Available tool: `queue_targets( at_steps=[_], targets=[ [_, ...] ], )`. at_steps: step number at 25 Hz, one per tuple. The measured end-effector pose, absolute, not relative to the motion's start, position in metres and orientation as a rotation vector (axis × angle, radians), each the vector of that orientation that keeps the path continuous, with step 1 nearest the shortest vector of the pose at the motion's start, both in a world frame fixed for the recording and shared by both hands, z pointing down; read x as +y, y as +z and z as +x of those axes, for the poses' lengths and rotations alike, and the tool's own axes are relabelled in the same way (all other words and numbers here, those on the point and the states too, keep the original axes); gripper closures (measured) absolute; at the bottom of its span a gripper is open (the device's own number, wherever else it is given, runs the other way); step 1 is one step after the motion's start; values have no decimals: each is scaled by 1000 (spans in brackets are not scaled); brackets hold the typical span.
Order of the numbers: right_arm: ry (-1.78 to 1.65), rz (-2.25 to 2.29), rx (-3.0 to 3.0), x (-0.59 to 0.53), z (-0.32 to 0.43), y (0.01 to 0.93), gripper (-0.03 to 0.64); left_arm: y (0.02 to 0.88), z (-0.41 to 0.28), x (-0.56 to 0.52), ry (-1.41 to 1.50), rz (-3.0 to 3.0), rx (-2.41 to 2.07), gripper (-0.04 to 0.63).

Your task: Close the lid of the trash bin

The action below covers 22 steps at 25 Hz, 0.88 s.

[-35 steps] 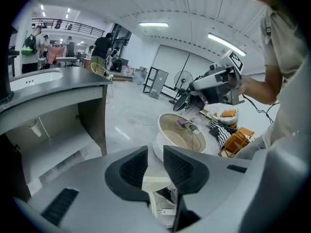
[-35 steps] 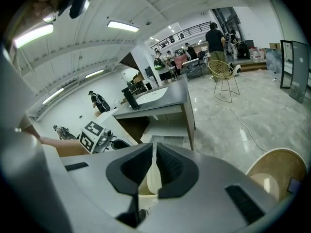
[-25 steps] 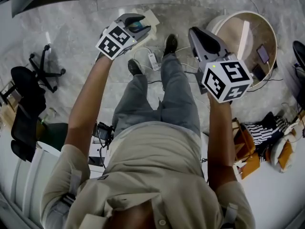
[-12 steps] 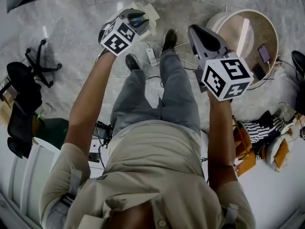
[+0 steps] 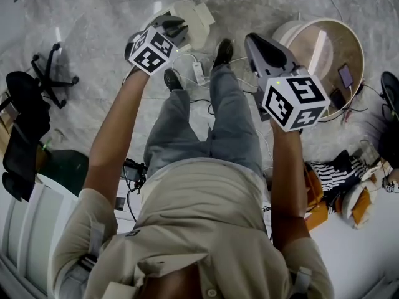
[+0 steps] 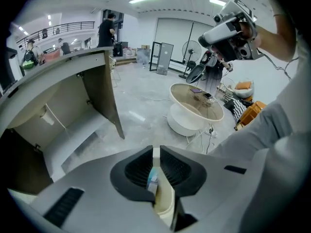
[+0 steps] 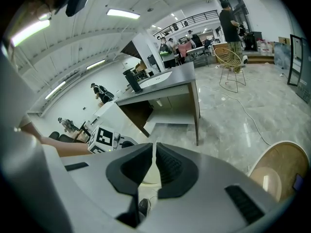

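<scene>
Just then the left gripper [image 6: 153, 152] was closing, a cream plastic bin lid [image 5: 199, 17] between its jaws. The right gripper [image 7: 154, 147] was empty, jaws together.

Head view: trash bin [image 5: 198, 17] at 12 o'clock, near side hidden behind my left gripper [image 5: 176, 28]. Jaws closing, cream bin edge between them. A small blue-white patch [image 6: 152, 182] there is too small to identify.

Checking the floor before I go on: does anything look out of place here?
The trash bin's lid stands open. A white power strip and loose cables lie between the person's shoes, a possible trip hazard.
</scene>
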State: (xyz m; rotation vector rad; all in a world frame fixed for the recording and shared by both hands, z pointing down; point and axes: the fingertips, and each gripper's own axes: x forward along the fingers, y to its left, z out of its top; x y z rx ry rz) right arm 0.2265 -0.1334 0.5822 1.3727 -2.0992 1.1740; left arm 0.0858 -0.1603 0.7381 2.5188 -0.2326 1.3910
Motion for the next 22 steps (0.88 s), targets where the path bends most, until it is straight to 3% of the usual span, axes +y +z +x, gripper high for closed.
queue_targets(
  at_steps=[22],
  targets=[
    [1151, 1186, -2102, -140, 148, 613, 589, 814, -41, -130, 1440, 2269, -371, 543]
  ],
)
